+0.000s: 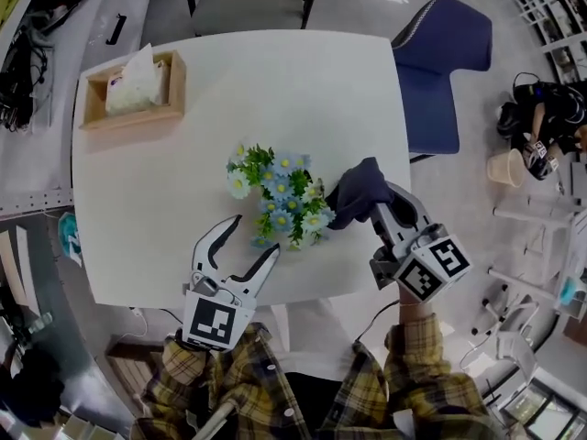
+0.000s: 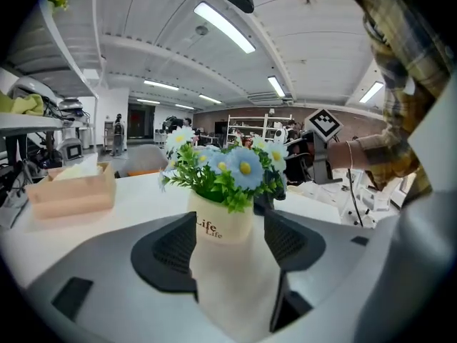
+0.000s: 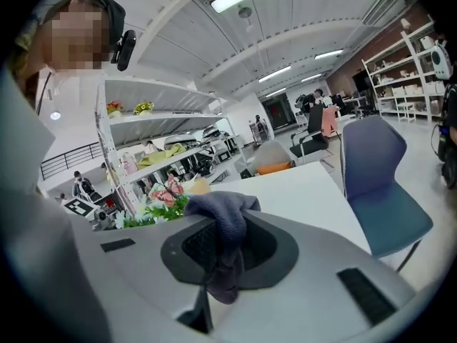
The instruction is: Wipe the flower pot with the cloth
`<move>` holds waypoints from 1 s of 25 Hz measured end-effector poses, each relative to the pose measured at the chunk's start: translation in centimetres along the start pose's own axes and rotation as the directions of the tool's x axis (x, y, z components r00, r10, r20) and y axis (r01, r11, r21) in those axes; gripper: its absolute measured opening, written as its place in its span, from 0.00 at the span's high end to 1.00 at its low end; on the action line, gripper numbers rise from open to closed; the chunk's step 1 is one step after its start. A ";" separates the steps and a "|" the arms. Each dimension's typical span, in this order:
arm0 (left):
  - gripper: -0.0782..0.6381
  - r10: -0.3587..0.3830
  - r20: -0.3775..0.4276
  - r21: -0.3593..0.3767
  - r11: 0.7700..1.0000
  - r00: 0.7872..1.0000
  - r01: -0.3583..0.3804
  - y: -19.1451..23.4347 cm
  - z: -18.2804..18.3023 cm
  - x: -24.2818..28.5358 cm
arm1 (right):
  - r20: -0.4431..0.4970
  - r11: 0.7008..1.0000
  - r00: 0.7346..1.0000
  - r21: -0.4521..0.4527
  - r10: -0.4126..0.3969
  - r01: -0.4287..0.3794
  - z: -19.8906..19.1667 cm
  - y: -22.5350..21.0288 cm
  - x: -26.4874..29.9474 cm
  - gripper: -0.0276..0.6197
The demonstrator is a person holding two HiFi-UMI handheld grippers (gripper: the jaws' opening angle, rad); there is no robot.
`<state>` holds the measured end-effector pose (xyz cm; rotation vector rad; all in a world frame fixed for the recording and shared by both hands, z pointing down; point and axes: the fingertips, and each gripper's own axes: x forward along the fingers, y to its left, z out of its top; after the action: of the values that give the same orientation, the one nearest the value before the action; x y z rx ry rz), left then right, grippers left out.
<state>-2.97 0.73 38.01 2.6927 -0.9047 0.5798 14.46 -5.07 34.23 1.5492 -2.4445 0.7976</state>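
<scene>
**Task stage.** Wiping appeared not yet begun. The cream flower pot (image 2: pixel 220 224), filled with blue and white artificial daisies (image 1: pixel 280 193), stood towards the near edge of the white, round-cornered worktop (image 1: pixel 165 181). The left gripper (image 1: pixel 256 234) held its fingers apart, with the pot just beyond their tips, framed between them and untouched. The right gripper (image 3: pixel 225 245) had its fingers closed on the dark blue-grey cloth (image 1: pixel 358 189), just right of the flowers. Whether the cloth touched the pot could not be told.

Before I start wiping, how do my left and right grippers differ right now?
The grey left gripper is open, gripping nothing, and faces the cream flower pot. The grey right gripper is shut on a dark blue cloth. Both carry marker cubes.
</scene>
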 end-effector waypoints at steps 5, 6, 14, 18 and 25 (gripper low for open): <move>0.48 -0.025 -0.016 0.012 1.000 1.000 0.025 0.0 -0.8 2.5 | -0.036 0.999 0.999 0.038 0.033 -0.031 -2.2 -0.7 2.1 0.92; 0.45 -0.029 -0.015 0.015 0.999 0.999 0.029 0.1 -0.9 3.0 | -0.039 0.998 0.998 0.046 0.040 -0.038 -2.5 -0.7 2.6 0.92; 0.33 -0.024 -0.010 -0.016 1.000 1.000 0.024 1.0 -1.1 5.4 | -0.082 0.990 0.990 0.095 0.113 -0.105 -4.6 -0.7 5.3 0.92; 0.32 -0.030 -0.006 -0.004 1.000 1.000 0.030 1.2 -0.8 6.2 | -0.140 0.985 0.978 0.099 0.157 -0.144 -5.8 0.1 6.3 0.92; 0.30 -0.020 0.003 -0.013 1.000 1.000 0.020 1.2 0.0 7.2 | -0.191 0.979 0.961 0.090 0.198 -0.184 -6.6 1.5 6.6 0.92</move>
<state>1.54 -4.03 41.29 2.6891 -0.8777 0.5641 9.02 -6.54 41.83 1.1991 -2.4658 1.0295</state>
